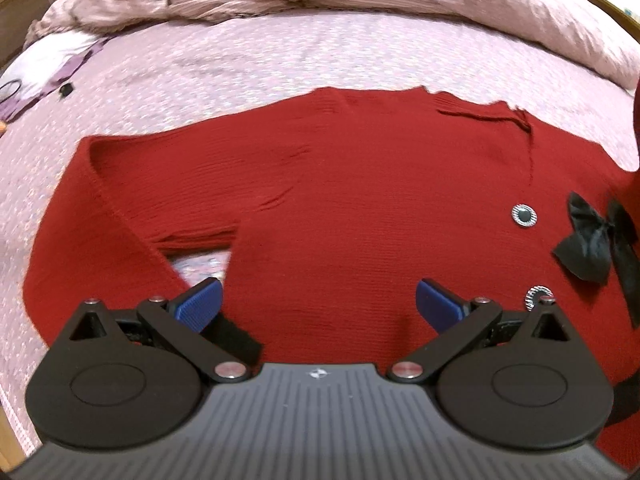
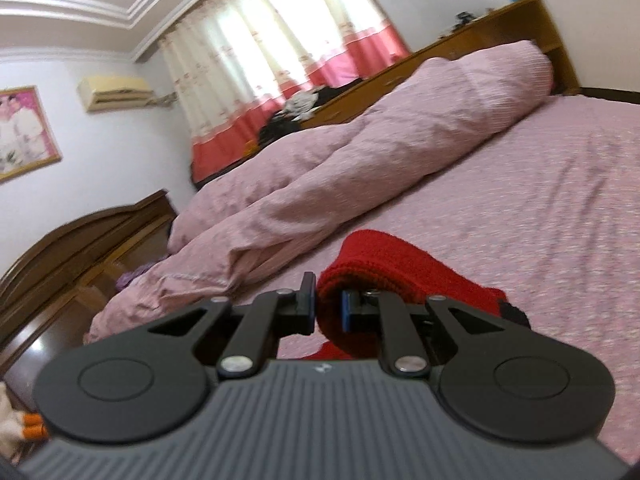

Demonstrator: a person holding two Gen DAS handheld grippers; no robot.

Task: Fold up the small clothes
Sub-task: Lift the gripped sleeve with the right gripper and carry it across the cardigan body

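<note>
the red cardigan lies spread flat on the pink bedspread, near the bed's front edge, one sleeve folded across its left side. two silver buttons sit toward its right side, and a black satin bow is just beside them. left gripper hangs over the cardigan's lower part, jaws spread wide, blue pads clear of the knit, nothing between them. over on the right wrist view, the right gripper has its jaws pinched tight on a ribbed red cuff, lifted off the bedspread. a rumpled pink duvet is heaped along the bed's far edge, curtains behind it.
</note>
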